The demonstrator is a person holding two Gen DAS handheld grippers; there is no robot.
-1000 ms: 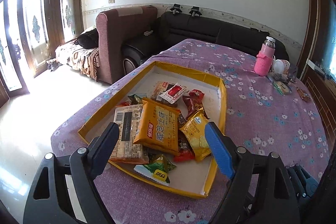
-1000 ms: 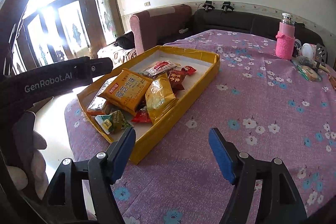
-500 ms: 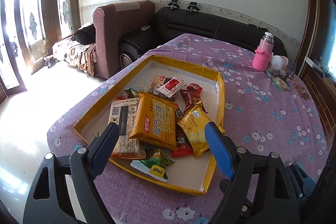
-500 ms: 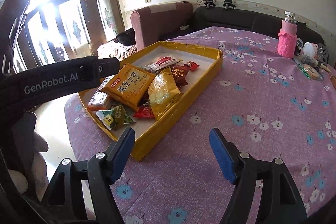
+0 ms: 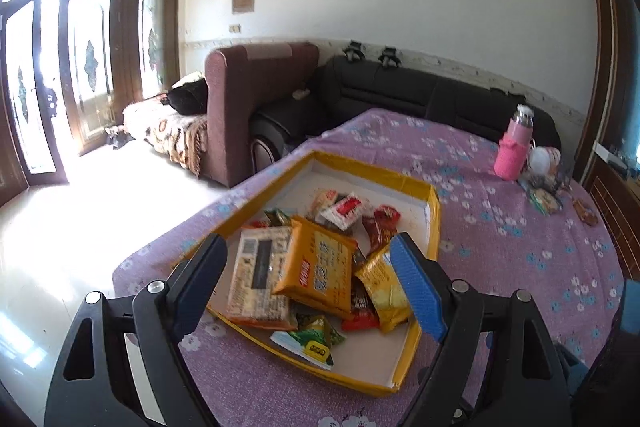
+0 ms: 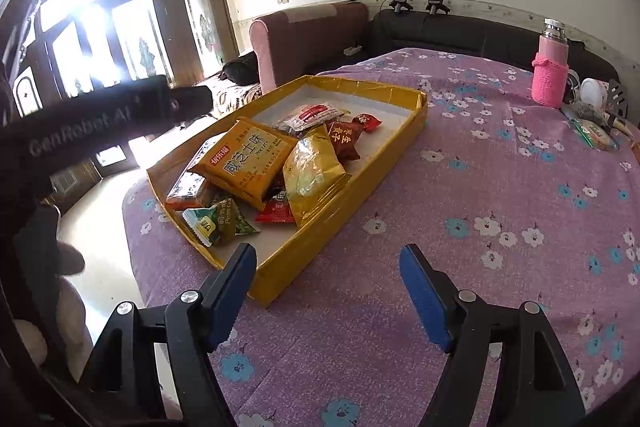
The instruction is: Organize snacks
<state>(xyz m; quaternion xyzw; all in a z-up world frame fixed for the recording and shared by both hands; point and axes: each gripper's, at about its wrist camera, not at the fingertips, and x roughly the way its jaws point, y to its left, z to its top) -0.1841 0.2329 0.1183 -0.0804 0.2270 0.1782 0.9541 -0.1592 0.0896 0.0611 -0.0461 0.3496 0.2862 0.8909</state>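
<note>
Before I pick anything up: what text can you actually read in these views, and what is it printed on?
"GenRobot.AI": left gripper's black body, blurred.
"咸芝士味": orange packet in the yellow tray.
"Peas": green packet; its other print is too small.
Red packet: Chinese characters, too blurred to read.

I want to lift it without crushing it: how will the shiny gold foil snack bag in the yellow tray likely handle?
The shiny gold foil snack bag looks puffed, so probably light and squashy. Its glossy film may slip between pads. It leans on other packets in the yellow cardboard tray, so lifting it may shift them.
</note>
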